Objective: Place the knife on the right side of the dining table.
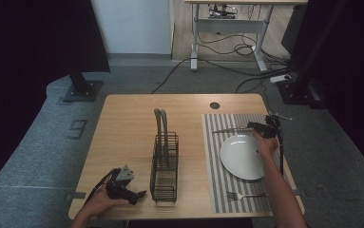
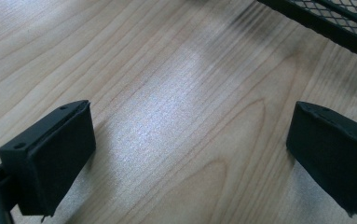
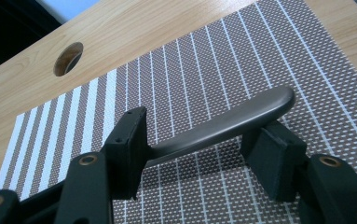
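A grey metal knife (image 1: 232,130) lies on the striped placemat (image 1: 215,166) just beyond the white plate (image 1: 241,156). My right gripper (image 1: 260,128) is at its handle end. In the right gripper view the rounded handle (image 3: 232,121) lies flat on the mat across the gap between the jaws of my right gripper (image 3: 199,154). The jaws stand apart and I see no pad pressing on it. My left gripper (image 1: 139,197) rests open on the bare wood at the front left, beside the black wire rack (image 1: 164,166); nothing is between the jaws of this left gripper (image 2: 190,154).
A fork (image 1: 244,195) lies on the placemat in front of the plate. Two grey handles (image 1: 160,124) stick up from the rack's far end. The rack's mesh edge (image 2: 334,18) is close ahead of the left gripper. A cable hole (image 3: 68,58) sits in the tabletop beyond the mat.
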The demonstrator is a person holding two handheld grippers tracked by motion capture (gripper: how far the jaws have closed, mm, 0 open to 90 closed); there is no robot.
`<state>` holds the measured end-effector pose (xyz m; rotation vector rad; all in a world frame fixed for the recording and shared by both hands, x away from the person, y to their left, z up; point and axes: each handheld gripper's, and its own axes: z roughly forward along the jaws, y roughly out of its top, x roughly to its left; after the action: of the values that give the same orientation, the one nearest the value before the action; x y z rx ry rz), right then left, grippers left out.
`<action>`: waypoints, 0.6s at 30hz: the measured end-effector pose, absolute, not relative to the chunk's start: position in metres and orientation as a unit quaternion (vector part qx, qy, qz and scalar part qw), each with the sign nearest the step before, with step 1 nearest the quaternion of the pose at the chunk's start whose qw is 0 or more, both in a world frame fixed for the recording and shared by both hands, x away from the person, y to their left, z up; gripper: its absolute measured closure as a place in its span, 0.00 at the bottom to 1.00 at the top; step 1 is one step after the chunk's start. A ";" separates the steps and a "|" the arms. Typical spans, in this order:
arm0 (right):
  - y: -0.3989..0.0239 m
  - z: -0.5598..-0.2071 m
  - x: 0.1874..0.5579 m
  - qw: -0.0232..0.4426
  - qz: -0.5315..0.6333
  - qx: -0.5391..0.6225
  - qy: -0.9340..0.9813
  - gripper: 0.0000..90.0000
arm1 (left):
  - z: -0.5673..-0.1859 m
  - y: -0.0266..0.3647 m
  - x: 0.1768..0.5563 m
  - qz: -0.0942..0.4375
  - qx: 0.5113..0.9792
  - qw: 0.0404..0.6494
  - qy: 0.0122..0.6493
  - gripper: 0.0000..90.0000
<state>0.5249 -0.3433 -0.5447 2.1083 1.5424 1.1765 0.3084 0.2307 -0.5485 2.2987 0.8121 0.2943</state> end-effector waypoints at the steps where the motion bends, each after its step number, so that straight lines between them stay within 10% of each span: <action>1: -0.343 -0.545 0.525 0.138 0.406 0.730 0.533 0.46 | -0.548 0.231 0.308 0.113 0.882 0.336 0.311 0.01; 18: -0.338 -0.536 0.523 0.157 0.393 0.715 0.557 0.42 | -0.548 0.231 0.308 0.113 0.882 0.336 0.312 0.01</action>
<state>0.5225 -0.3375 -0.5362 2.0462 1.5931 1.1248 0.3082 0.2311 -0.5483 2.2993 0.8124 0.2949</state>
